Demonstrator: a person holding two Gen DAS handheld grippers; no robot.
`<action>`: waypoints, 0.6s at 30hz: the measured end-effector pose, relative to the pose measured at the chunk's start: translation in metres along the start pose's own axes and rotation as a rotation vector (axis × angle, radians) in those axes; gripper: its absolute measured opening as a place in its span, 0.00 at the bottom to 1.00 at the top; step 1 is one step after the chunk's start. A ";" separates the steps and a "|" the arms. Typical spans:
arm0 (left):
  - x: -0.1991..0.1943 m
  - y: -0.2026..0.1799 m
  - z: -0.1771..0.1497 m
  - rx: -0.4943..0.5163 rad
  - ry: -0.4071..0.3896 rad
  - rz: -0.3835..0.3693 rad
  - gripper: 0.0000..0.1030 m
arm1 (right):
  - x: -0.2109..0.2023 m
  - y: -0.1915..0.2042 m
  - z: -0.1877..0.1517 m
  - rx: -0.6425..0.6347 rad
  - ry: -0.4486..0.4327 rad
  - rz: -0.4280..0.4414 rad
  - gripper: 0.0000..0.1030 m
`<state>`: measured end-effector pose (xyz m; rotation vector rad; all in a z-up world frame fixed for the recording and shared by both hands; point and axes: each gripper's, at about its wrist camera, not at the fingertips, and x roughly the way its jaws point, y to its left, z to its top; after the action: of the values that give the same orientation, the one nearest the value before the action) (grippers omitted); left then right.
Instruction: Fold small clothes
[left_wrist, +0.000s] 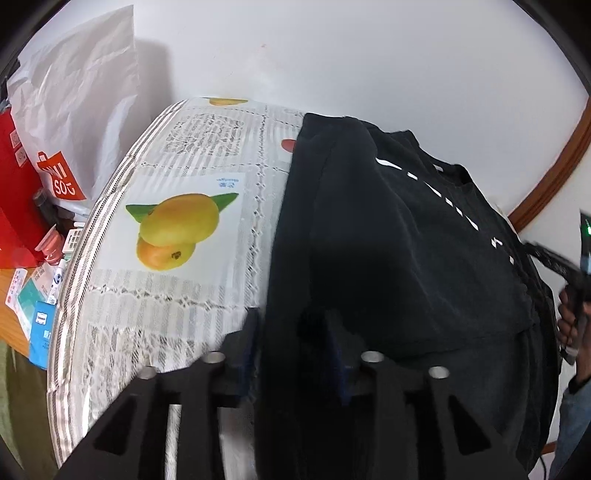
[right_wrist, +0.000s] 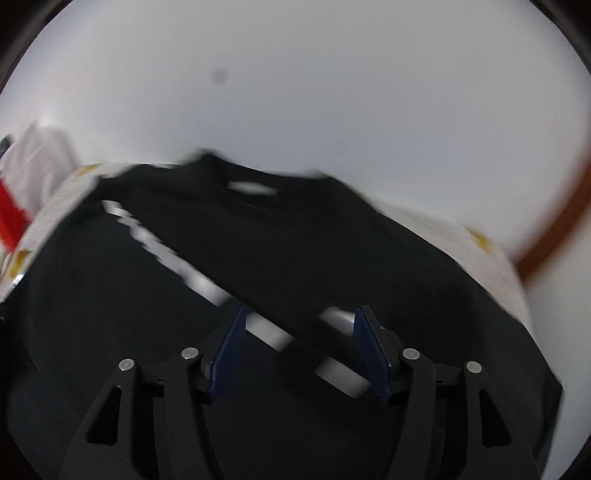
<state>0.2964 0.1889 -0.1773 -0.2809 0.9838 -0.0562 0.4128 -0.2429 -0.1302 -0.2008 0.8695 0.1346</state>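
Now, left wrist view: black T-shirt (left_wrist: 388, 240) fills centre-right on the mango-print bench (left_wrist: 177, 229); left gripper (left_wrist: 291, 347), jaws parted, straddles its edge. Right wrist view, blurred: right gripper (right_wrist: 299, 350) jaws wide apart over the shirt, gripping nothing.

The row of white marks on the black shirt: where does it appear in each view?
Left wrist view: white marks run diagonally across the upper right of the black shirt.
Right wrist view: white marks, blurred, run from left of centre down towards the claw.
Shared landmark: brown curved trim at right.
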 end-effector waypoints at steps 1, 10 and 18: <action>-0.001 -0.002 -0.002 0.004 0.002 -0.004 0.46 | -0.006 -0.021 -0.012 0.044 0.006 -0.015 0.65; 0.000 -0.025 -0.019 0.074 -0.023 0.096 0.51 | 0.005 -0.089 -0.086 0.194 0.074 -0.012 0.67; 0.003 -0.031 -0.023 0.107 -0.053 0.158 0.55 | 0.027 -0.083 -0.070 0.236 0.038 0.153 0.13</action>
<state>0.2809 0.1540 -0.1836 -0.1053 0.9440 0.0428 0.3943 -0.3391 -0.1852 0.0845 0.9311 0.1696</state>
